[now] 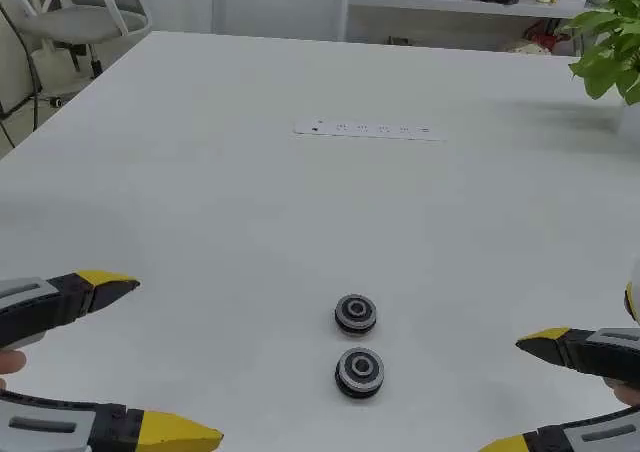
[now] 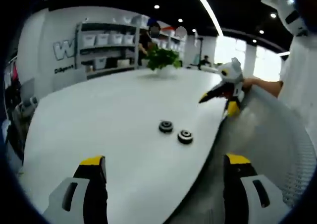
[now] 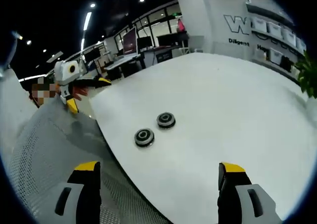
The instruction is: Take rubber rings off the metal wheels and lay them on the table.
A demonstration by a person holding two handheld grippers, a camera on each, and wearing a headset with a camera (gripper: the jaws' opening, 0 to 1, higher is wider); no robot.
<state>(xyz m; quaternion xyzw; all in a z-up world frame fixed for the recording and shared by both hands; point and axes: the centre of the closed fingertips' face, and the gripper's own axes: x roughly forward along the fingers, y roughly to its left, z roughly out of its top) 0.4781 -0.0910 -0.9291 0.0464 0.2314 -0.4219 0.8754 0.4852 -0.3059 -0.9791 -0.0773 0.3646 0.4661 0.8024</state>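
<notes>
Left gripper (image 1: 140, 357): jaws spread wide with nothing between them; it sits low at the table's near left. In its own view (image 2: 163, 160) one yellow-tipped jaw lies over the tabletop and the other past the edge.
Right gripper (image 1: 520, 392): jaws also wide apart and empty, at the near right. In its own view (image 3: 158, 167) it looks across the same edge.
Between the grippers: both wheels lie here, well apart from either gripper, with bare white top on both sides.
Near edge: the table (image 1: 250, 202) ends close to the wheels on the person's side, and a grey mesh surface lies beyond it.
Open room: a broad, flat stretch runs beyond the wheels to a power strip (image 1: 368, 129) set flush in the top.
Far margins: a plant (image 1: 610, 52) stands at the right rim and a chair (image 1: 80, 12) off the far left corner.
Near wheel (image 1: 359, 371): lies flat, just beside the far wheel (image 1: 355, 313), with a small gap showing between them.
Rubber rings: a black band wraps each grey metal hub, and both are still on.
</notes>
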